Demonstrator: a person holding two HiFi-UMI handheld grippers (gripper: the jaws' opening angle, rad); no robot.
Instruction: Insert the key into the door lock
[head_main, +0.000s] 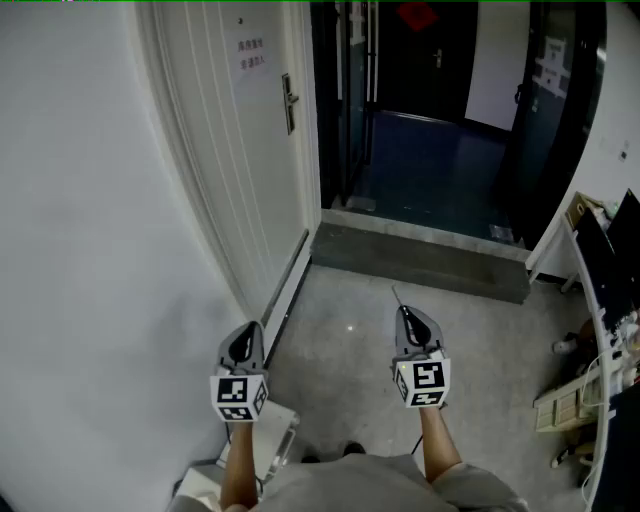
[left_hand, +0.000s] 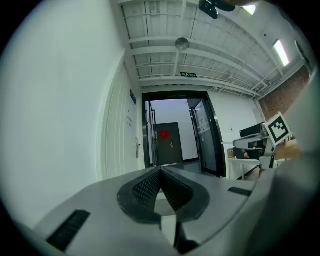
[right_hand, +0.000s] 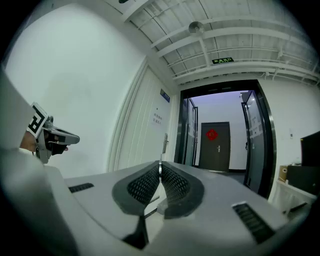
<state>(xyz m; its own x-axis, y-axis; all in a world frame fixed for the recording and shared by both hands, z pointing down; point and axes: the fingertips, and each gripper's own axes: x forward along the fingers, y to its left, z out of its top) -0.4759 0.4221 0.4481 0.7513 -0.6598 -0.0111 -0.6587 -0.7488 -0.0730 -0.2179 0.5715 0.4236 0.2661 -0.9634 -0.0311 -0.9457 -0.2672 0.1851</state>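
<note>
A white door (head_main: 235, 150) stands at the left, with its metal handle and lock (head_main: 288, 103) far ahead of both grippers. The same lock (right_hand: 164, 143) shows in the right gripper view, and the lock (left_hand: 137, 147) appears small in the left gripper view. My right gripper (head_main: 405, 312) is shut on a thin silver key (head_main: 396, 296) that sticks out forward; the key's edge (right_hand: 159, 167) shows between the pads. Beside the white wall, my left gripper (head_main: 243, 335) is shut and holds nothing. Both are held level over the floor.
A grey raised threshold (head_main: 420, 262) crosses the floor ahead, with a dark corridor beyond it. A dark door with a red ornament (right_hand: 212, 134) closes the corridor's end. Black-framed glass doors (head_main: 555, 110) flank the opening. A cluttered desk (head_main: 600, 330) stands at the right.
</note>
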